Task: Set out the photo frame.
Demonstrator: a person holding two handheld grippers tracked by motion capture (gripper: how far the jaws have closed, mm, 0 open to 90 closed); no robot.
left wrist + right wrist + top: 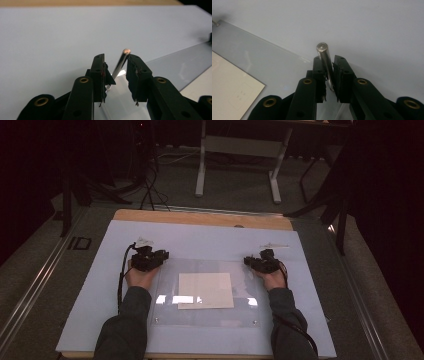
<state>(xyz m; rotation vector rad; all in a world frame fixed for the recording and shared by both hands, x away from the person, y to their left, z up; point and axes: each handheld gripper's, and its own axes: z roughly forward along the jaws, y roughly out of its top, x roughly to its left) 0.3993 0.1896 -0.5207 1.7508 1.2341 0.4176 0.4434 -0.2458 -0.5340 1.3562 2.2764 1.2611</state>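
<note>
Metal pins: right claw (329,75) clenches one (325,60) (unlabelled), left claw (116,75) loosely brackets another (120,62).

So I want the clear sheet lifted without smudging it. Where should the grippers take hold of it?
By the metal pins at its far corners, as the jaws stand now: the left pin and right pin rise from the clear sheet, so come from above, a jaw each side of the shaft.
</note>
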